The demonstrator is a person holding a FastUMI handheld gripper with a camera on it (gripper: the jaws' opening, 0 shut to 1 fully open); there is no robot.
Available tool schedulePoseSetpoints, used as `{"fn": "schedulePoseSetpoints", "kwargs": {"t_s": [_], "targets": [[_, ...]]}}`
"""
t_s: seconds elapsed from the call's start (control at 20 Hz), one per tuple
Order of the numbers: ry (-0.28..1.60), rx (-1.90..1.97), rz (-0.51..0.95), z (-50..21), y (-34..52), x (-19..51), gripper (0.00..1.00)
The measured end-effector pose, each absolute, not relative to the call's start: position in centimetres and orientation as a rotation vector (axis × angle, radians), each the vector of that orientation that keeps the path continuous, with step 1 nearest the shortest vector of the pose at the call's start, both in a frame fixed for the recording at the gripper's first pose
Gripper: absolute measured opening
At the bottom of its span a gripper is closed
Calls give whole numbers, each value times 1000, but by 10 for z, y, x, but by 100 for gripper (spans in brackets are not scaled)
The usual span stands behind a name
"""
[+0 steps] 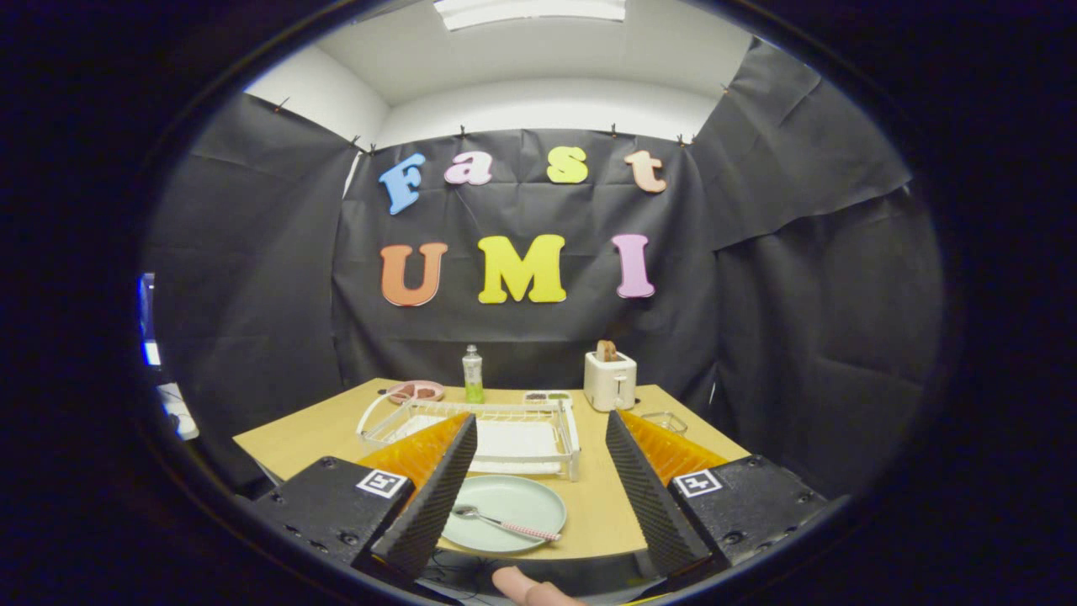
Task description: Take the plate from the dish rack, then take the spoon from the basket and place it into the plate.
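A pale green plate (513, 505) lies flat on the wooden table (597, 497) near its front edge, between my two fingers and closer to the left one. A spoon (503, 523) with a metal bowl and a pink-white handle rests in the plate. Beyond the plate stands the white wire dish rack (496, 425) with a white mat inside. My gripper (538, 429) is open above the table's front, and its ridged black fingers (639, 480) hold nothing.
Behind the rack stand a green bottle (472, 374), a pink dish (416, 391) and a small tray (547, 396). A white toaster (610, 380) with bread stands at the back right, a clear glass container (665, 420) near it. A fingertip (526, 587) shows below the table edge.
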State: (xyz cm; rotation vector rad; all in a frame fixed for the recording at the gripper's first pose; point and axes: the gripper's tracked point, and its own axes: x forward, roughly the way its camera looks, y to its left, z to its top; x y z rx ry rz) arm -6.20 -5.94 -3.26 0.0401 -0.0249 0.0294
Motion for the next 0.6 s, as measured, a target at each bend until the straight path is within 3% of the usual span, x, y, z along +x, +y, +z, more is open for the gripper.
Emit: {"fn": "schedulePoseSetpoints", "kwargs": {"t_s": [0.6], "targets": [[-41,1,-21,-31,-67,-62,99]]}}
